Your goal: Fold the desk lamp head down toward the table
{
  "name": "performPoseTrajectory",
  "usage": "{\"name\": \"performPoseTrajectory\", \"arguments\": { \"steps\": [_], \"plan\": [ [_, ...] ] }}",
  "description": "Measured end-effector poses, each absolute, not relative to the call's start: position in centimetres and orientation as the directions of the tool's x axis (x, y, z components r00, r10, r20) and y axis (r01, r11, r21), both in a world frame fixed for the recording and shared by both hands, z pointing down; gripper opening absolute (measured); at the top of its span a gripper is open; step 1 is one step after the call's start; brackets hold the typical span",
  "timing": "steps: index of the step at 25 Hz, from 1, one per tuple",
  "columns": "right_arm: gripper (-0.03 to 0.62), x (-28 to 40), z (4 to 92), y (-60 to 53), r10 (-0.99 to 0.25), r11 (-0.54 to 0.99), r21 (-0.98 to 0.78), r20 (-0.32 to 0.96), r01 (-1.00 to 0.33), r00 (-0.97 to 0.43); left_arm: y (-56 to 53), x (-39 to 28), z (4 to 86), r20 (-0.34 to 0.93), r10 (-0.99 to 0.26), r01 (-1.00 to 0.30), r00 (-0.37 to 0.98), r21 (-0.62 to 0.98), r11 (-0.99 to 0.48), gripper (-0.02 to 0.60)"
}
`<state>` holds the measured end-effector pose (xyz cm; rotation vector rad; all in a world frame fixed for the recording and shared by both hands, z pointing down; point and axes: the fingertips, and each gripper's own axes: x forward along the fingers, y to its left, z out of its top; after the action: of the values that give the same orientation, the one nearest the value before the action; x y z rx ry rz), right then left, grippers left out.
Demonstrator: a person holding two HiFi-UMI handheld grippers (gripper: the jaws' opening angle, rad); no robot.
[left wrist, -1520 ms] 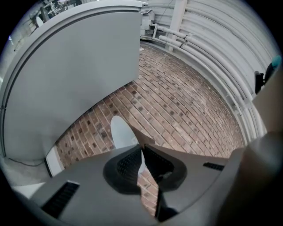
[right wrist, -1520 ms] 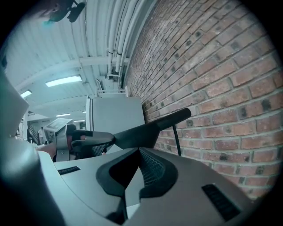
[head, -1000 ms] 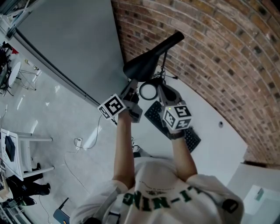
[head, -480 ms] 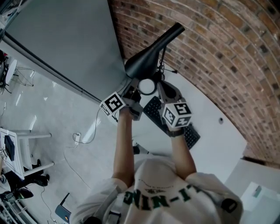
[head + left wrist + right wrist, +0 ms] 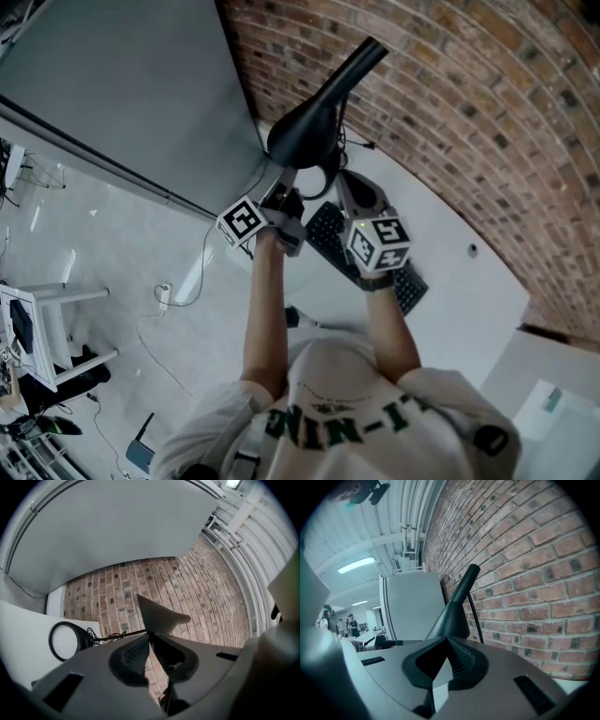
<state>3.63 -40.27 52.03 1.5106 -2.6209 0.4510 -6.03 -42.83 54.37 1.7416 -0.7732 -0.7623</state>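
Observation:
The black desk lamp head [image 5: 302,139] is a cone on a slanted neck [image 5: 356,66] in front of the brick wall. My left gripper [image 5: 284,187] reaches it from the lower left. In the left gripper view the shade's rim [image 5: 159,616] comes out right at the tips of my left gripper [image 5: 150,633], whose pads pinch it; these jaws have just been opening slightly. My right gripper [image 5: 342,183] is at the shade's lower right. In the right gripper view the lamp head [image 5: 449,620] stands just beyond my right gripper [image 5: 447,639], which is shut with nothing seen between its pads.
A black keyboard [image 5: 328,234] lies on the white table [image 5: 450,291] under the right gripper. A black ring with a white middle [image 5: 65,641] and a cable sit on the table near the lamp. The brick wall [image 5: 469,122] is close behind, with a grey panel [image 5: 122,84] to its left.
The lamp head has come down and now covers most of the black ring that showed between the grippers. Both grippers have sunk a little with it.

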Motion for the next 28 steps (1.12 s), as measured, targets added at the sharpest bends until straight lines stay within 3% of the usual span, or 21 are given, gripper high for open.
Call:
{"name": "performPoseTrajectory", "arguments": {
  "steps": [17,23,28],
  "plan": [
    [0.003,5.1,52.7,-41.0,-0.849,0.434,-0.198,0.237,-0.879,-0.473,-44.1,-4.4,56.0,-0.124,-0.779,-0.105,0.615,0.966,-0.236,0.034],
    [0.003,5.4,52.5,-41.0,-0.858,0.422,-0.195,0.230,-0.885,-0.460,-44.1,-4.4,56.2,-0.118,-0.778,-0.128,0.617,0.961,-0.247,0.037],
    [0.003,5.0,51.9,-40.7,-0.855,0.434,-0.198,0.216,-0.879,-0.471,-44.1,-4.7,57.0,-0.060,-0.790,-0.223,0.610,0.944,-0.243,0.043]
  ]
}}
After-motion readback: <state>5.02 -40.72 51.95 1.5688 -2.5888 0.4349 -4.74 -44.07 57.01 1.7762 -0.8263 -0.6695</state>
